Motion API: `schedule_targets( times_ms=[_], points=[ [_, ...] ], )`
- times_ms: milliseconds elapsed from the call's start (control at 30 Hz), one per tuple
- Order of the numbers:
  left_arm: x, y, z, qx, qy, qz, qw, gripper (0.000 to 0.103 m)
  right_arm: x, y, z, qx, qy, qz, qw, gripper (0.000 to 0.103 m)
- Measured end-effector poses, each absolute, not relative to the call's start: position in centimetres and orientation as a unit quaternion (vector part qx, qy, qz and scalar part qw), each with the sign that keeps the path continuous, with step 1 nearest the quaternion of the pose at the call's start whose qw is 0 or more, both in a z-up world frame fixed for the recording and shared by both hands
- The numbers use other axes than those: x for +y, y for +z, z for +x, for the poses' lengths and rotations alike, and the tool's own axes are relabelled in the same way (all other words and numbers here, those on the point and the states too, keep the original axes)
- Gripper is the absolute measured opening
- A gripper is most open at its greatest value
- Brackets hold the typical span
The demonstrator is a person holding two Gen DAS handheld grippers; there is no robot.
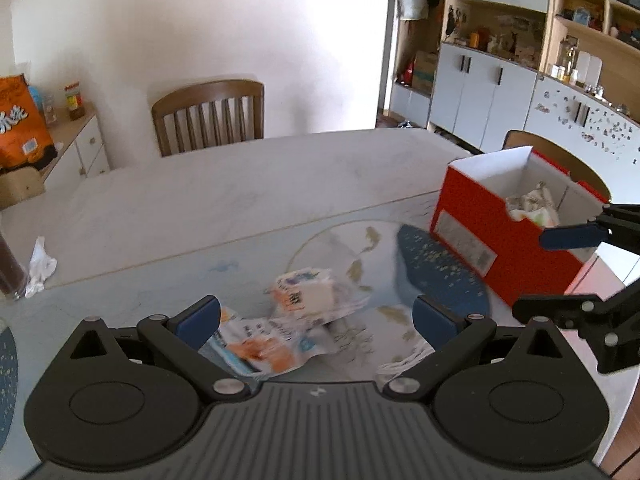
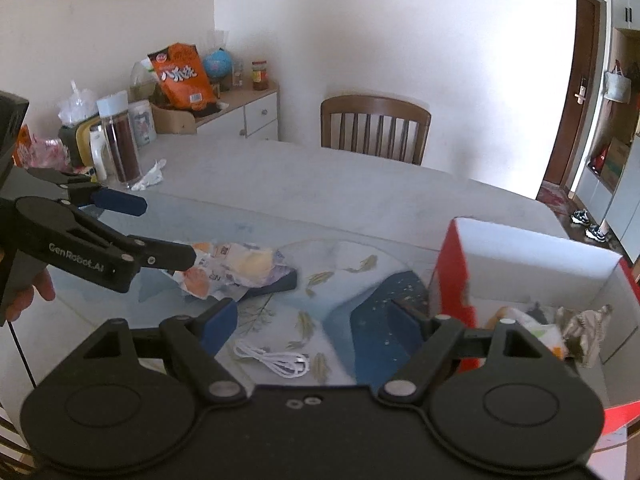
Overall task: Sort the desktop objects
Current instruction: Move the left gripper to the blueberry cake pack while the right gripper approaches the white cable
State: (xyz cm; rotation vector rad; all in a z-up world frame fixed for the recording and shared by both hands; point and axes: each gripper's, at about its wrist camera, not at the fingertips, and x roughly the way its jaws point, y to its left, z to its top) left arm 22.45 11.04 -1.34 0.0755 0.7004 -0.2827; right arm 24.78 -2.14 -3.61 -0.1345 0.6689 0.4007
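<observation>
Both sets of fingers stand wide with nothing between them as I look down: left gripper (image 1: 316,318) over the crumpled snack wrappers (image 1: 280,320) mid-worktop (image 1: 240,184), right gripper (image 2: 316,322) above a white cable (image 2: 276,362), beside the red box (image 2: 456,268) at the worktop's right edge.
</observation>
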Motion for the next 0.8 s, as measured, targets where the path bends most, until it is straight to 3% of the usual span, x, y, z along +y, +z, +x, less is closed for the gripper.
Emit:
schedule_targets(
  times_ms=[800],
  points=[
    [10.9,-5.2,29.0,0.363,-0.146,0.045,0.919,0.103,3.0,-10.4,26.7,0.386,0.172,-0.064,0.904,0.082]
  ],
)
